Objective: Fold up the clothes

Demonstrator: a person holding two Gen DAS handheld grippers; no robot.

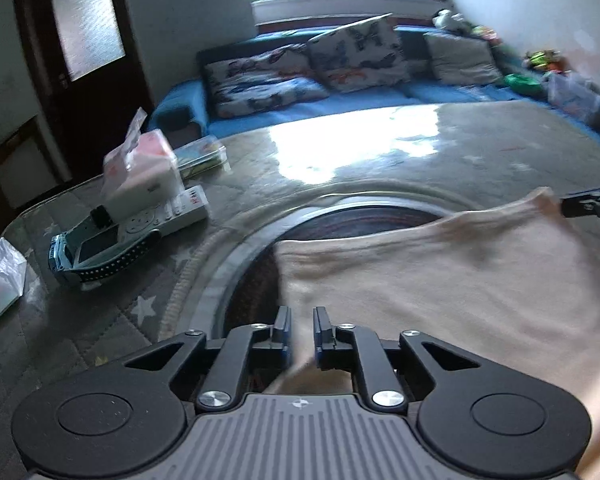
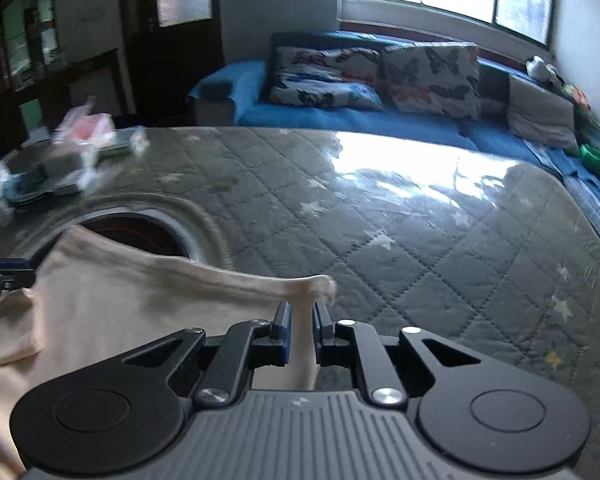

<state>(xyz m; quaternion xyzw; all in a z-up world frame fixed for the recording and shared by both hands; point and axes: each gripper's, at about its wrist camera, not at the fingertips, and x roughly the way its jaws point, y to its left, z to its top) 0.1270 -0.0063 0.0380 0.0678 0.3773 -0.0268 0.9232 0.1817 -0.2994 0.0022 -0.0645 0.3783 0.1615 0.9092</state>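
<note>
While a tissue box (image 1: 140, 172) and power strip (image 1: 168, 212) sit at the far left of the quilted surface (image 2: 380, 208), the left claw (image 1: 302, 332) is clamped on the beige garment (image 1: 440, 280). Rightward, the cloth stretches, raised over the surface, to the right claw (image 2: 302, 328), pinched on its other corner.

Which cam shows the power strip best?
Left wrist. The white power strip lies near and fairly sharp on the table's left side, sockets visible, under a tissue pack. In the right wrist view that clutter sits far left and motion-blurred; the strip cannot be told apart there.
</note>
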